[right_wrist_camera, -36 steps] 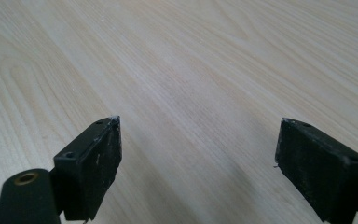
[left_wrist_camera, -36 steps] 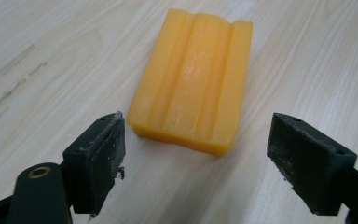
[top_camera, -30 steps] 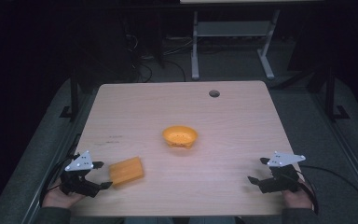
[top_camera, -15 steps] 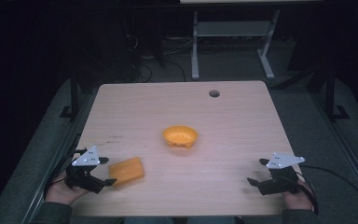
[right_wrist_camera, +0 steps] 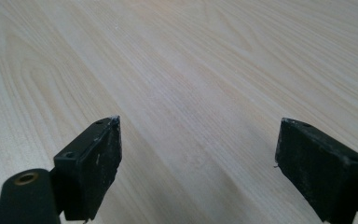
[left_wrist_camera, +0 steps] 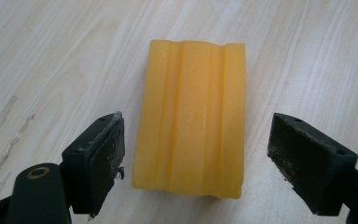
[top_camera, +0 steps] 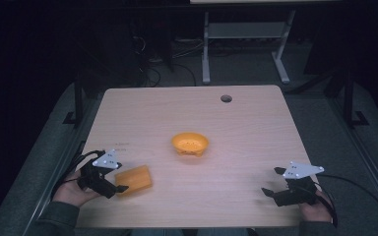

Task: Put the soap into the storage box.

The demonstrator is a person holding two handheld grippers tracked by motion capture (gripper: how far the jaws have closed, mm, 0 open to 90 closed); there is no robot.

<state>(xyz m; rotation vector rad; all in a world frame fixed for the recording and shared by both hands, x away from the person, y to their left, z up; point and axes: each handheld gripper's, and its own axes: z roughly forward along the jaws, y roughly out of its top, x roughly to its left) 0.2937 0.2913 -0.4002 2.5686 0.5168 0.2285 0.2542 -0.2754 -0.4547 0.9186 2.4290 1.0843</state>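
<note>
Now: pale wood table [top_camera: 256,132] seen from the high view, round hole [top_camera: 226,98] near far edge, right of centre. Orange bowl [top_camera: 190,144] upright around table centre, well apart from both tools. Orange block [top_camera: 134,179] lying flat at near left, ridged along its length, grooves clear in left gripper view [left_wrist_camera: 191,121].

Left gripper [top_camera: 112,184] at near-left edge, held in left hand [top_camera: 71,189], jaws spread wide and pointing right toward block. Left gripper view: block end sitting between the two black pads [left_wrist_camera: 105,161], left pad just beside block's side, contact there unclear; gap on right side. Nothing grasped, jaws released.

Right gripper [top_camera: 271,183] at near right, held in right hand [top_camera: 317,209], grey three-cornered plate [top_camera: 302,170] on top, cable [top_camera: 359,184] trailing off to the right. Jaws spread apart, pointing left. Right gripper view [right_wrist_camera: 196,158]: bare wood grain between the pads, nothing held. Well apart from block and bowl.

Dark floor beyond far edge, grey metal frame legs [top_camera: 241,44] behind table.
</note>
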